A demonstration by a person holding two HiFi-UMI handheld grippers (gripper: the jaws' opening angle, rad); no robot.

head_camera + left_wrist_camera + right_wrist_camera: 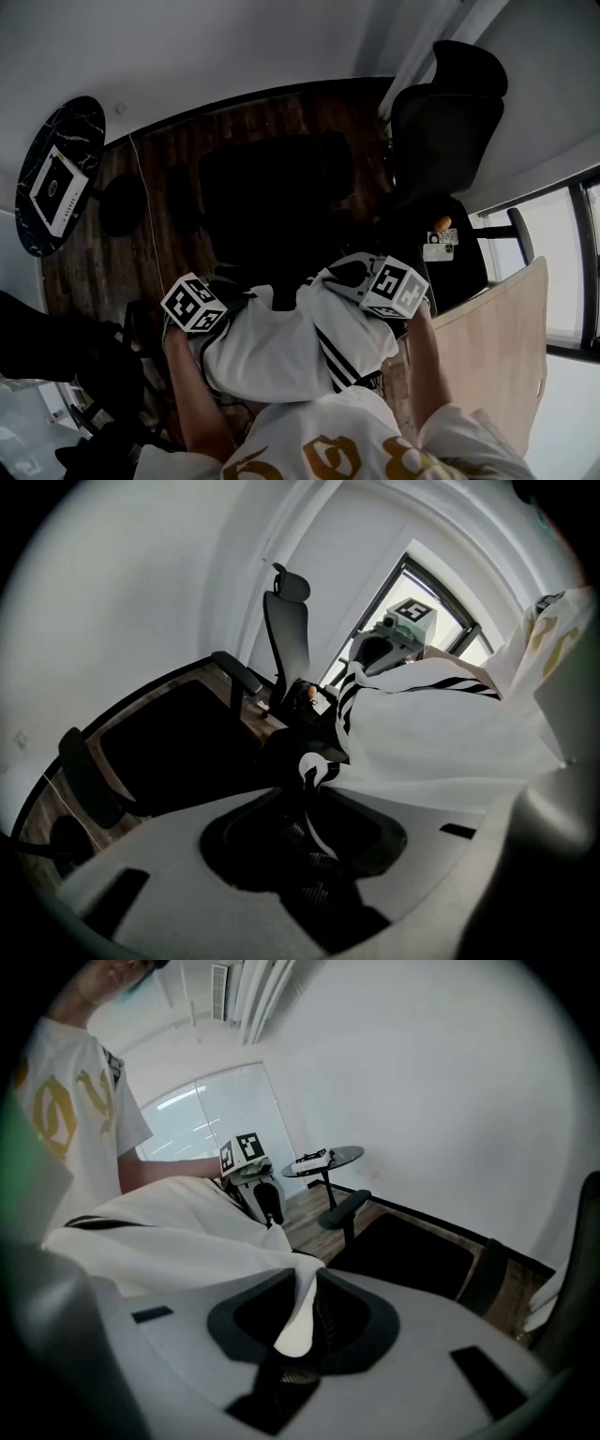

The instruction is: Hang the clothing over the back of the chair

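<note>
A white garment with black stripes [281, 342] lies draped over the top of the back of a black office chair [272, 192], just in front of the person. My left gripper [202, 298] is at the garment's left end and my right gripper [384, 286] at its right end. In the left gripper view a thin striped edge of the garment [441, 733] runs between the jaws of the left gripper [314, 832], with dark gaps beside it. In the right gripper view a white fold of the garment [169, 1232] hangs loosely between the jaws of the right gripper [305, 1330]. Both stand open.
A second black office chair [441, 122] stands at the far right by the window. A light wooden desk [497, 347] is at the right. A round dark marble table [56, 173] with a white box is at the left. The chair's armrests [89, 775] flank its seat.
</note>
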